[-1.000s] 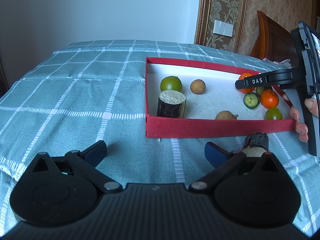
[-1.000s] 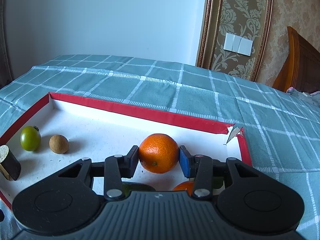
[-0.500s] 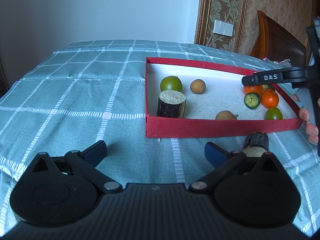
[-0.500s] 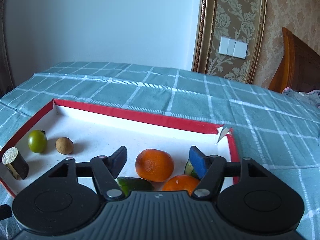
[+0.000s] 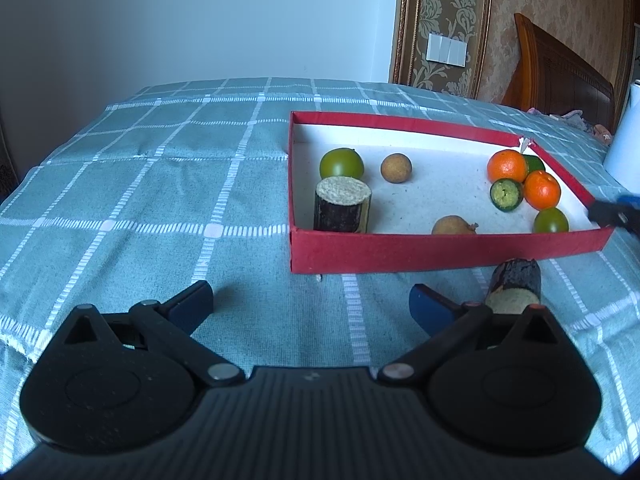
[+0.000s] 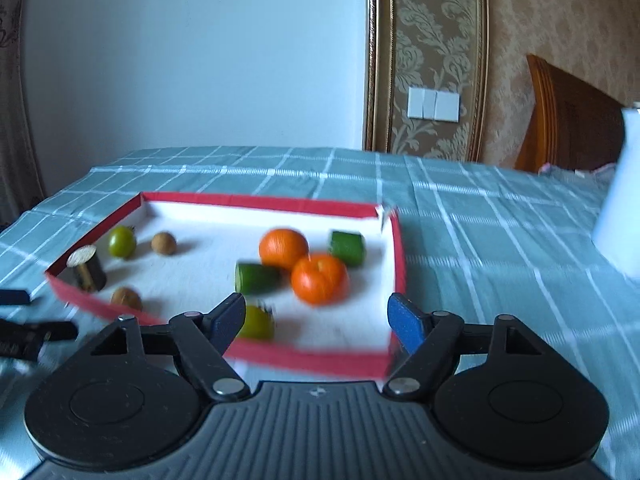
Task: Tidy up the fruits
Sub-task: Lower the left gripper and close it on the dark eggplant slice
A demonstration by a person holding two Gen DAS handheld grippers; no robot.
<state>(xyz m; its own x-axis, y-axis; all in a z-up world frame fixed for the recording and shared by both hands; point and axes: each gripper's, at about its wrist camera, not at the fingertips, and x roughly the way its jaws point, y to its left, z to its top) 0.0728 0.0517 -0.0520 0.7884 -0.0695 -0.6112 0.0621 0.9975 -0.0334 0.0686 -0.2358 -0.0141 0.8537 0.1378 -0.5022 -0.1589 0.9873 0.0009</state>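
Observation:
A red box [image 5: 440,250] with a white floor sits on the checked cloth. It holds two oranges [image 5: 507,165] [image 5: 542,189], green tomatoes [image 5: 341,162], cucumber pieces [image 5: 506,195], brown longans [image 5: 395,167] and a dark cane piece [image 5: 342,209]. Another cane piece [image 5: 515,286] lies on the cloth in front of the box, beside my left gripper's right finger. My left gripper [image 5: 312,306] is open and empty, low over the cloth. My right gripper [image 6: 318,322] is open and empty, above the box's near wall [image 6: 312,356], with the oranges [image 6: 319,279] ahead of it.
A white cylinder [image 6: 618,196] stands on the cloth at the far right. A wooden headboard [image 5: 560,68] and a wall with switches [image 5: 446,49] lie behind the table. The left gripper's fingers [image 6: 24,334] show at the right wrist view's left edge.
My right gripper opened and let go of the orange, which now rests in the box. The right gripper then pulled back and up, out of the box. My left gripper has not moved.

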